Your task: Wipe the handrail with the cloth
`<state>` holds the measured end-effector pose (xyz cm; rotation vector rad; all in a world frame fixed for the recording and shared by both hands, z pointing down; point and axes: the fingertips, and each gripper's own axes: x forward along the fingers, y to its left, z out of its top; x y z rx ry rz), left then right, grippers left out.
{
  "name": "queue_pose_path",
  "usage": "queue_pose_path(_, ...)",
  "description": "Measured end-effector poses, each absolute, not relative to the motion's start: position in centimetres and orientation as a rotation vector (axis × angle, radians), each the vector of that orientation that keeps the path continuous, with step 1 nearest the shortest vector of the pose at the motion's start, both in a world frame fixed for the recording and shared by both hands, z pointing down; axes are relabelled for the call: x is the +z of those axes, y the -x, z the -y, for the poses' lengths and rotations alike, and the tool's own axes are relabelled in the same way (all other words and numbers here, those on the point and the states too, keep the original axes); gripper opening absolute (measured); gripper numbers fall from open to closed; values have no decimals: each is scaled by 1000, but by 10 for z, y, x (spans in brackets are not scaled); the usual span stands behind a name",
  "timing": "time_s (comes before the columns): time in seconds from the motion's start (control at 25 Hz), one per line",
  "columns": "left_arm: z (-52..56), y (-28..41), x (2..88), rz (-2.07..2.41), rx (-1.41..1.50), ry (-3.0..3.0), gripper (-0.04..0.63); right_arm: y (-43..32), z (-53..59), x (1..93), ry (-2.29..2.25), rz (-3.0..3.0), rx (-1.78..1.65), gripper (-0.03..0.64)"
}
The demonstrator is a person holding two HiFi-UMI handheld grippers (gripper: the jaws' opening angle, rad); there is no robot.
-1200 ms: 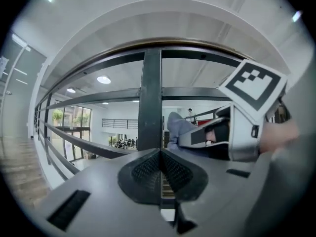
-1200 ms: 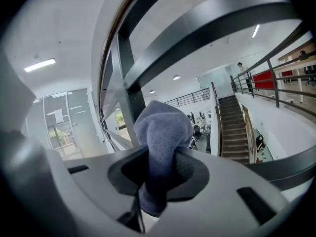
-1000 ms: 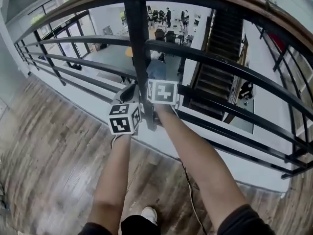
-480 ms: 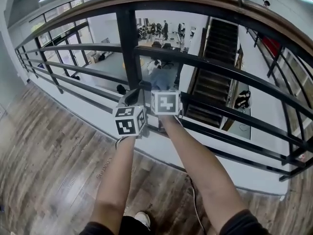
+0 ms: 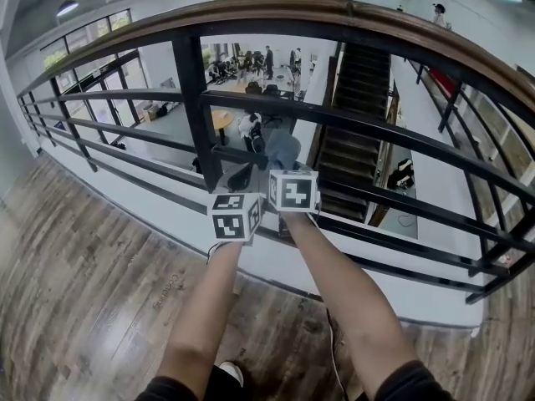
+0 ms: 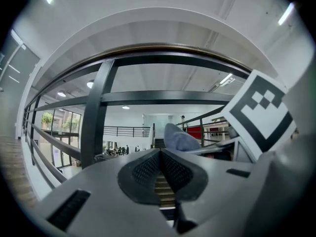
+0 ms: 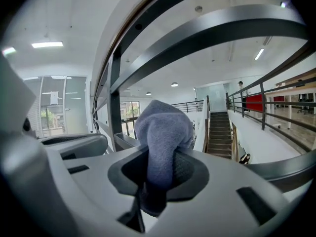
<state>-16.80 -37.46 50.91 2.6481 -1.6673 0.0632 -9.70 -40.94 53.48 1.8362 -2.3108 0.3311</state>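
Note:
The brown wooden handrail [image 5: 334,11] curves across the top of the head view, above black metal bars. My right gripper [image 5: 282,164] is shut on a blue-grey cloth [image 5: 284,147], held in front of the middle bars well below the rail. In the right gripper view the cloth [image 7: 163,132] bulges out between the jaws of the right gripper [image 7: 160,168], with the handrail's brown edge [image 7: 133,21] high above. My left gripper [image 5: 242,178] sits just left of it, shut and empty. The left gripper view shows the left gripper [image 6: 160,153] with jaws together, the cloth [image 6: 180,138] beyond, and the handrail [image 6: 148,48] overhead.
A thick black post [image 5: 194,107] stands left of the grippers. Horizontal black bars [image 5: 418,132] run right. Beyond the railing lies a lower hall with a staircase [image 5: 359,98]. Wood-plank floor [image 5: 75,274] is underfoot, with a thin cable [image 5: 334,341] on it.
Both grippers have drifted right, away from the black post, and sit lower in the head view. The handrail now shows further down in the picture. The cloth stays gripped.

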Motion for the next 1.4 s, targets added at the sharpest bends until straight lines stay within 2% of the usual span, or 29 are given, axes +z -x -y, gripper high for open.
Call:
queue_pose_path(0.92, 304, -53, 498, 1388, 76, -2802, 2, -163, 298, 528, -2069, 2081, 166, 86)
queue_pose_path(1.4, 236, -182, 496, 1193, 83, -2880, 2, -320, 220, 530, -2235, 1982, 272, 87)
